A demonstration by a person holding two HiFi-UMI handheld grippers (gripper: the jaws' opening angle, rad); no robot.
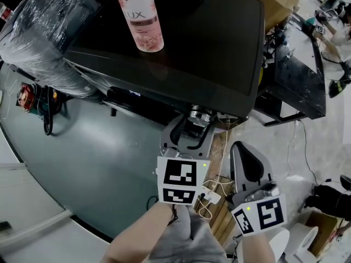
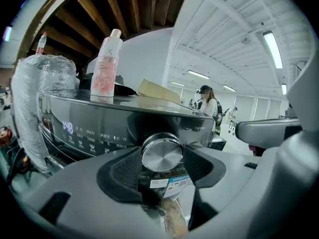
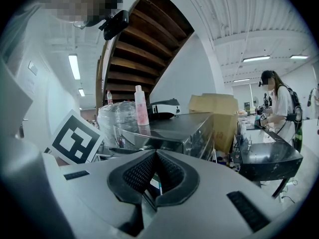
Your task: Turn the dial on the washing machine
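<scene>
The washer [image 1: 219, 43] is a boxy machine with a glossy black top and a dark, mirror-like front panel [image 2: 89, 128] carrying lit digits and rows of small white print. The dial [image 2: 162, 152] sticks out of that panel at its right end. It is a round knob with a brushed-metal face and a bright rim, and printed stickers [image 2: 169, 185] sit just below it.

The left gripper [image 2: 163, 159] has its jaws spread wide around the dial, and their ribbed black pads [image 2: 119, 176] lie against the rim on either side. Its white cube with black square markers [image 1: 181, 179] shows in the head view, near the person's bare forearm.

The right gripper [image 3: 153, 156] hangs near and to the right, off the machine. Its jaws are together at the tips with nothing between them.

On the far left of the top stands a translucent pink bottle [image 1: 141, 18] with a white cap. Left of the washer is a bulky shape wrapped in crinkled clear film [image 1: 46, 32]. A cardboard box [image 3: 214, 108] stands beyond the washer's far right.
</scene>
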